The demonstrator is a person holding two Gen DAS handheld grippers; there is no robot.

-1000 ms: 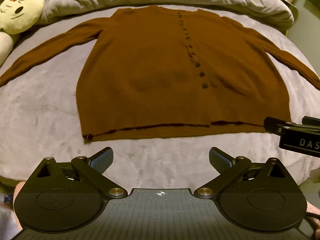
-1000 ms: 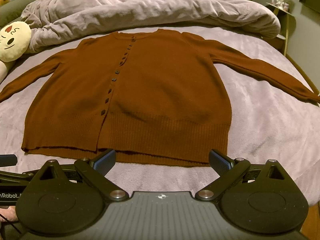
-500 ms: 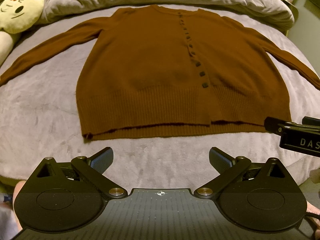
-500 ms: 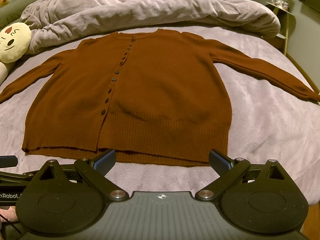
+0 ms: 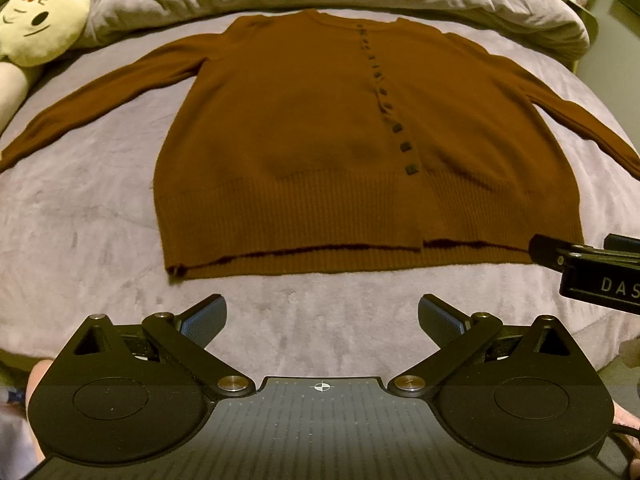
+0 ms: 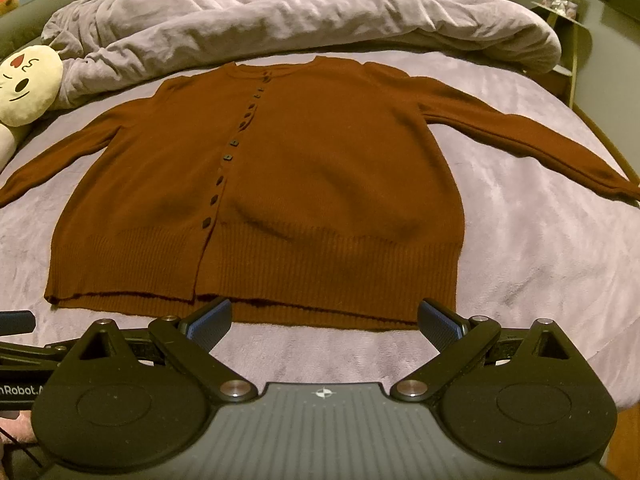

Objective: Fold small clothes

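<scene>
Showing almost no change from a second earlier: the brown cardigan (image 5: pixel 320 152) lies flat and buttoned on the bed (image 5: pixel 80 220), sleeves spread; left gripper (image 5: pixel 320 320) and right gripper (image 6: pixel 324 322) hover near its hem, fingers wide, empty. Folding has not begun.

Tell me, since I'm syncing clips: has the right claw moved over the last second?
Yes, slightly: the right claw crept forward, its fingertips now overlapping the cardigan hem.

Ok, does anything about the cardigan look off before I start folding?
Mostly fine: the brown cardigan lies flat on the bed, buttoned, sleeves spread. Only its hem is uneven: the back layer peeks out below the front, and the corner curls slightly.
</scene>
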